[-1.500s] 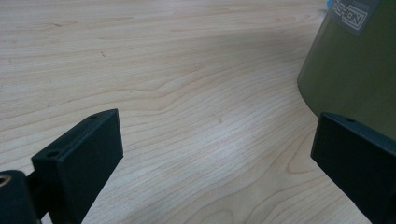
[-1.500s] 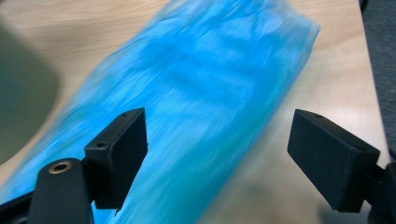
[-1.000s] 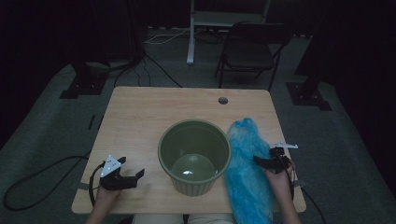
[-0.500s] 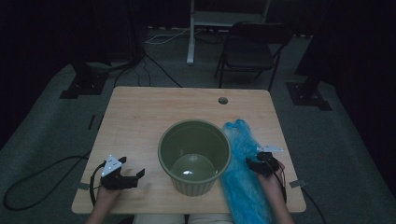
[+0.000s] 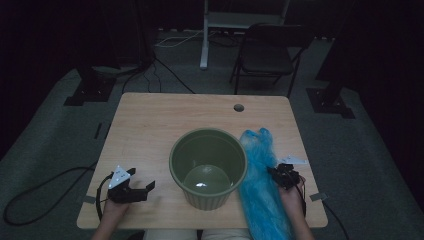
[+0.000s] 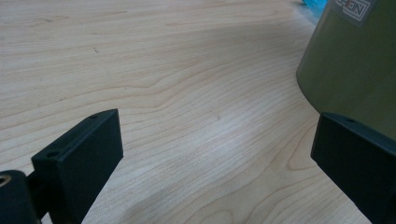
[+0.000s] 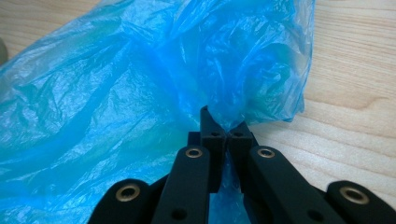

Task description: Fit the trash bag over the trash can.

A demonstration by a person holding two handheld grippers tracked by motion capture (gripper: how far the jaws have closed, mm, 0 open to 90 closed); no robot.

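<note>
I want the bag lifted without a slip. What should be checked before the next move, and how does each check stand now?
1. Right tool pinches the blue bag; its jaws have just been closing: ok.
2. Grip holds more than a thin fold: cannot tell.
3. Bag is free of the green bin: not ok, it lies against the bin's side.
4. Bin stands upright, mouth open: ok.
5. Left tool is open and ready beside the bin: ok.
6. Bag's opening can be found: cannot tell.
</note>
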